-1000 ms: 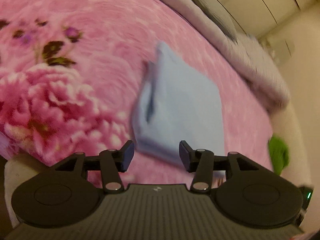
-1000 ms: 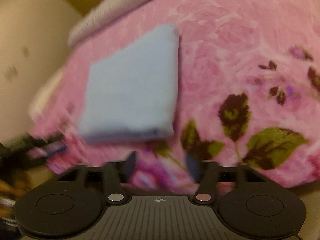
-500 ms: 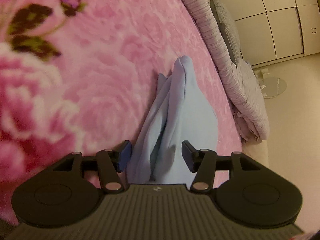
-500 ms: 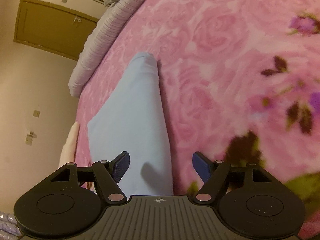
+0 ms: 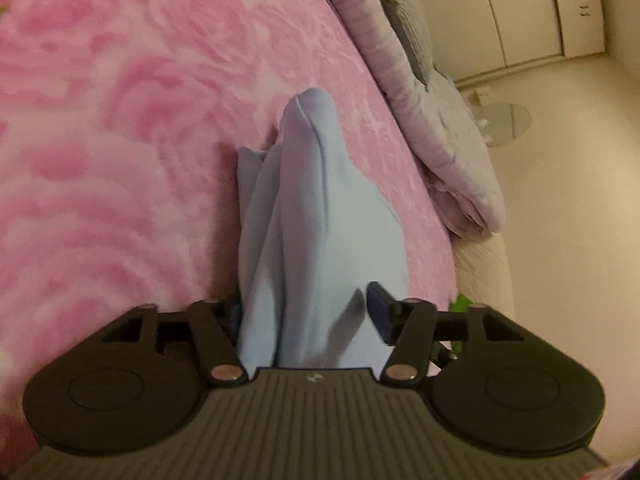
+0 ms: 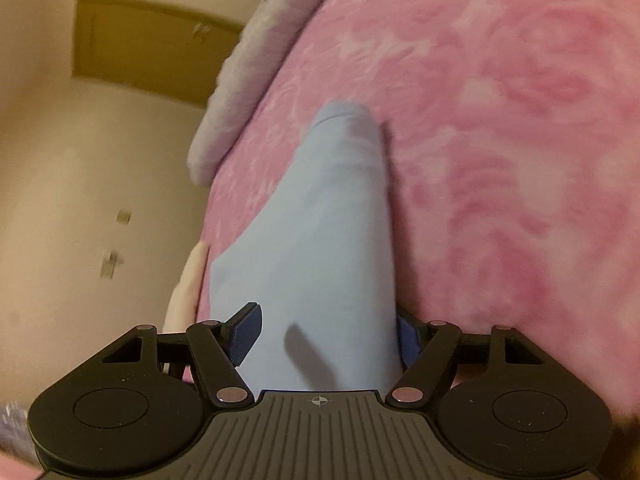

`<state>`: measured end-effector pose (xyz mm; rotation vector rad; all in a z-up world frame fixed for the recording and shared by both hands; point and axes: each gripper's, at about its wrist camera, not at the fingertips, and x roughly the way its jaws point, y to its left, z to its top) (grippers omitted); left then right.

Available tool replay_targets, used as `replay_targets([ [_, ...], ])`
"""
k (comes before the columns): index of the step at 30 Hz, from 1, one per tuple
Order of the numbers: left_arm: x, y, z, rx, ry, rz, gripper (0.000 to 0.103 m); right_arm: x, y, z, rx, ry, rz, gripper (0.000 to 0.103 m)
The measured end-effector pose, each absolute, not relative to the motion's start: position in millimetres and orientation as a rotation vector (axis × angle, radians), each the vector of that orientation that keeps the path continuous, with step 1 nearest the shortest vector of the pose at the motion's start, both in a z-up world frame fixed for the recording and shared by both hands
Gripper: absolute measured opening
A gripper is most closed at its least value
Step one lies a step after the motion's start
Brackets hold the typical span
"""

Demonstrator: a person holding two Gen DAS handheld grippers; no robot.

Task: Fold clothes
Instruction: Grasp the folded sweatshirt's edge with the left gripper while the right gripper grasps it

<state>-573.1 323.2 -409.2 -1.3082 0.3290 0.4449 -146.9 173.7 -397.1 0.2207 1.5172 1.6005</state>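
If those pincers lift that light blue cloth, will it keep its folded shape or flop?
The light blue cloth will probably flop: its layers already gape and sag along one edge. It looks thin, so likely light. On the fuzzy pink blanket, pushing would probably bunch it, not slide it.

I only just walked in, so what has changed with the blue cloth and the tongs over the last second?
Both tongs came down and forward onto the folded blue cloth. A second ago they hovered short of it; now the left tongs and right tongs each straddle its near edge, jaws open, not yet closed on it. The cloth lies folded on the pink blanket as before.
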Motion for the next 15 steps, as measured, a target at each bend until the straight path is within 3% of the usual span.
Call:
replay_targets([
  [2,-570.7,325.9,-412.3,-1.334,0.334,0.422,0.031,-151.0,182.0,-398.8,0.161,1.501,1.604,0.045],
  [4,-568.1,328.6,-414.9,-1.359,0.341,0.4,0.027,-149.7,188.1,-403.6,0.163,1.534,1.595,0.034],
  [9,-556.9,334.7,-393.0,-1.347,0.429,0.424,0.02,-149.4,192.8,-393.1,0.142,1.617,1.498,0.025],
  [15,-580.8,346.7,-334.5,-1.426,0.416,0.449,0.018,-167.9,219.4,-318.5,0.081,1.638,1.441,0.022],
])
